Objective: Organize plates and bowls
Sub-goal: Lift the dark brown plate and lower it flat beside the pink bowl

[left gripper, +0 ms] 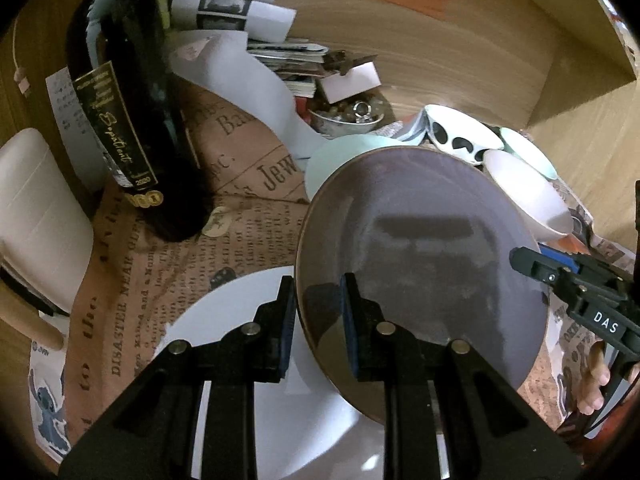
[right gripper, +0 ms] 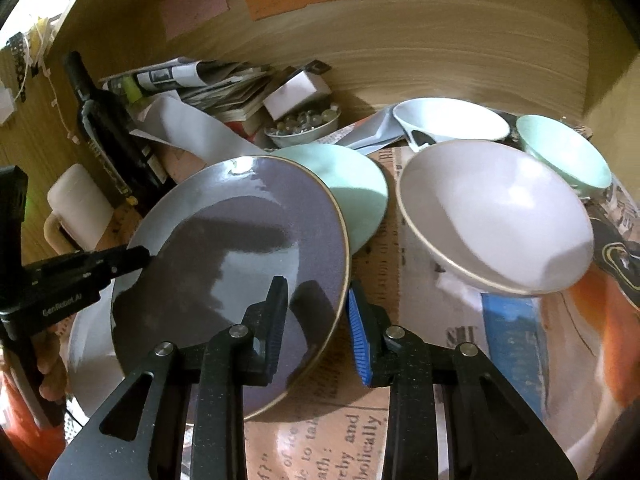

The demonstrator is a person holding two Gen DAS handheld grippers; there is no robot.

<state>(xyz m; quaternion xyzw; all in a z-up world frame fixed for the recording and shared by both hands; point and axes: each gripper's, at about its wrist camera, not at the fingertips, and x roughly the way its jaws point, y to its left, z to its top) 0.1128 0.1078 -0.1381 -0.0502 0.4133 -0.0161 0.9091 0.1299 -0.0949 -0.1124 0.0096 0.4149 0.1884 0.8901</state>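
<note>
A grey-purple plate with a gold rim is held tilted above a white plate. My left gripper is shut on the grey plate's left rim. My right gripper straddles the same plate's right rim, its fingers apart and not pressing it; it also shows in the left wrist view. A mint plate lies behind. A white bowl, a mint bowl and a white black-spotted bowl stand to the right.
A dark wine bottle stands at left beside a white mug. A small dish of marbles, folded newspapers and a white box crowd the back. A wooden wall closes the back. Newsprint paper covers the table.
</note>
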